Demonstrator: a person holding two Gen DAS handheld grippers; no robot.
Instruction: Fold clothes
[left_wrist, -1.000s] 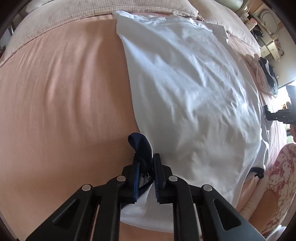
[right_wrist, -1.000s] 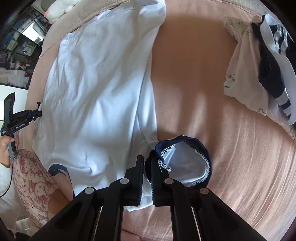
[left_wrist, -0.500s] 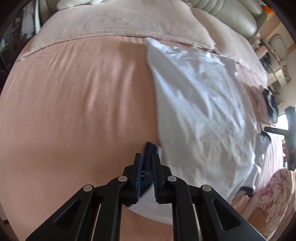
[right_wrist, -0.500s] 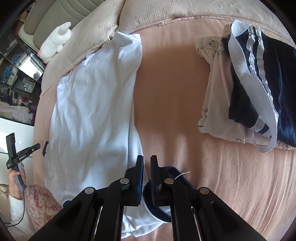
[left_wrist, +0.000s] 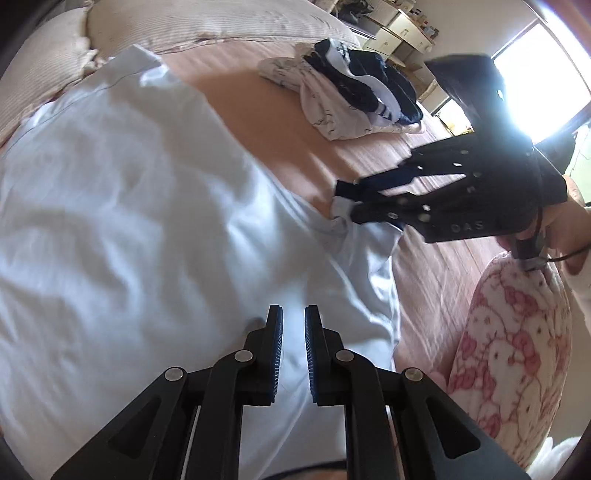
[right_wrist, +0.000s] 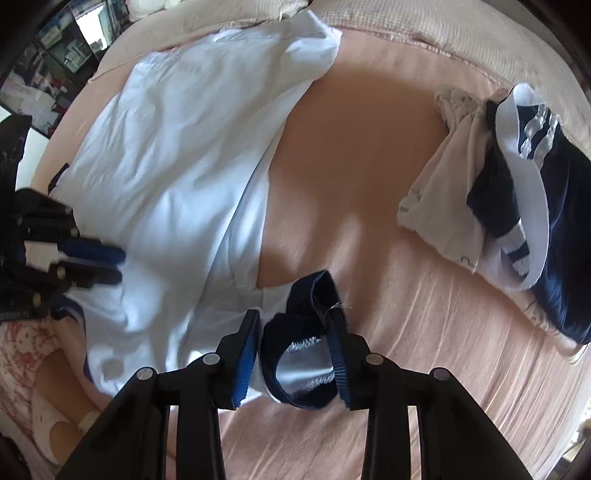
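A white T-shirt (left_wrist: 147, 206) with navy trim lies spread on the pink bed; it also shows in the right wrist view (right_wrist: 177, 147). My left gripper (left_wrist: 293, 325) hovers over the shirt's near part, jaws nearly together with nothing between them. My right gripper (right_wrist: 295, 321) is open, its jaws standing on either side of the navy-edged sleeve cuff (right_wrist: 306, 295) at the shirt's right side. In the left wrist view the right gripper (left_wrist: 347, 203) sits at that sleeve. In the right wrist view the left gripper (right_wrist: 110, 262) is at the shirt's left edge.
A pile of folded clothes, cream and navy with white stripes (right_wrist: 509, 206), lies at the right of the bed (right_wrist: 369, 147); it also shows in the left wrist view (left_wrist: 354, 96). Beige pillows (left_wrist: 207, 22) line the far edge. My pink patterned leg (left_wrist: 517, 354) is at the near right.
My left gripper let go of the navy-trimmed sleeve and swung right over the shirt. My right gripper opened around the other sleeve cuff.
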